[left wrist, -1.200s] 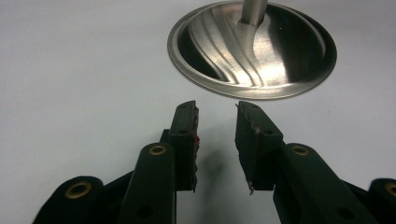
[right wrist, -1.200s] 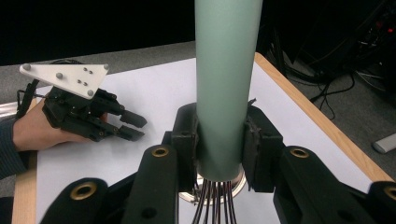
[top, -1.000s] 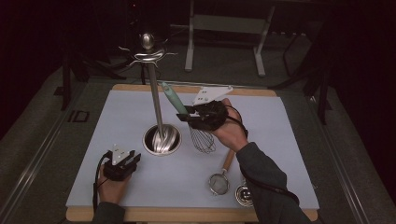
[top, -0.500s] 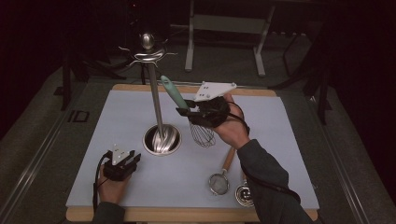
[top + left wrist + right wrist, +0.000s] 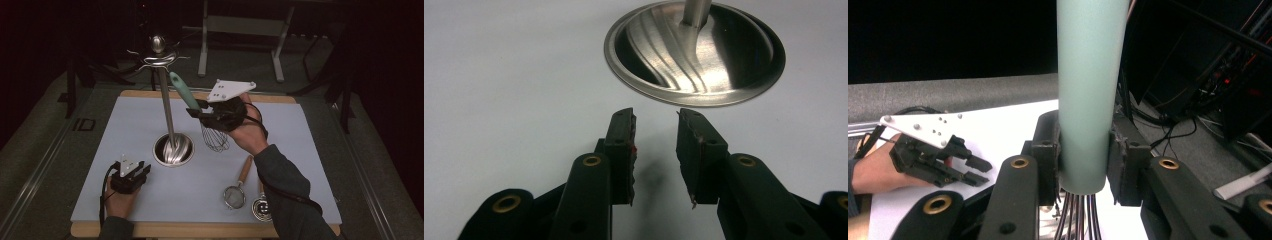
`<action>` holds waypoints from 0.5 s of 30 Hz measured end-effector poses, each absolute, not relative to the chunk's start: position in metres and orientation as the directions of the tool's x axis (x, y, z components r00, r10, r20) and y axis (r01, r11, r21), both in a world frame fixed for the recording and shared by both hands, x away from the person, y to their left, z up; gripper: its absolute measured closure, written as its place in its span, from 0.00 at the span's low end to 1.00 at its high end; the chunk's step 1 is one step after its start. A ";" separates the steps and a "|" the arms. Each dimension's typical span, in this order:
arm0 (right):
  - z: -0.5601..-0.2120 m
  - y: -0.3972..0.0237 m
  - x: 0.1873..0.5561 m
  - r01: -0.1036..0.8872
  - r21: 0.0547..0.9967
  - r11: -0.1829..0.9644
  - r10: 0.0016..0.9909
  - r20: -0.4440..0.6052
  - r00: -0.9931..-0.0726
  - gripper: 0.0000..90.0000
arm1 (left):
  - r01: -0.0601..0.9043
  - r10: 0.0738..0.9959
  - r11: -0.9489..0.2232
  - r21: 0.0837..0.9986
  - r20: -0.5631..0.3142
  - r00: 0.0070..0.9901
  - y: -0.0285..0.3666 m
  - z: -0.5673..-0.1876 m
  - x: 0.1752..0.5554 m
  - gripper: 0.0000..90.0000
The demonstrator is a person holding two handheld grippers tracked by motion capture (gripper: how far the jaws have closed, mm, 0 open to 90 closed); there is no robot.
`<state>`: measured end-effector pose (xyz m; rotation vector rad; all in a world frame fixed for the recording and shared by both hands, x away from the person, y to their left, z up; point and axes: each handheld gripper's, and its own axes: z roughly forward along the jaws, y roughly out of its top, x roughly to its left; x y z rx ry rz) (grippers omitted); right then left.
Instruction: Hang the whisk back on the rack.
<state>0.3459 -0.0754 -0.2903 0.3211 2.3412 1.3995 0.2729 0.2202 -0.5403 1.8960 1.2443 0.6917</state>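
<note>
My right tongs (image 5: 200, 111) are clamped on the whisk (image 5: 186, 92) by its green handle, holding it in the air at 2 o'clock of the stand (image 5: 165, 107), close to the pole. If I swing left, the handle could hit the pole or hooks and twist in the grip. My left tongs (image 5: 140, 175) rest apart, empty, on the surface (image 5: 300, 150) at 7 o'clock.

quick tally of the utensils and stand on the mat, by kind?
Whisk with teal handle, held in the right claw: 1
Wooden-handled strainer: 1
Round metal utensil, kind unclear: 1
Steel hanging stand: 1
Total: 4
</note>
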 end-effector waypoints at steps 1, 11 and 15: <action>-0.288 -0.074 0.345 -0.010 0.883 0.470 0.384 -0.215 -0.898 0.77 | 0.518 0.924 -0.243 0.820 0.034 0.381 0.220 -0.540 0.273 0.76; -0.283 -0.067 0.351 -0.003 0.878 0.478 0.390 -0.215 -0.895 0.77 | 0.518 0.924 -0.244 0.820 0.034 0.382 0.220 -0.540 0.273 0.76; -0.285 -0.063 0.356 0.002 0.878 0.478 0.397 -0.214 -0.892 0.77 | 0.518 0.923 -0.245 0.819 0.035 0.382 0.220 -0.540 0.273 0.76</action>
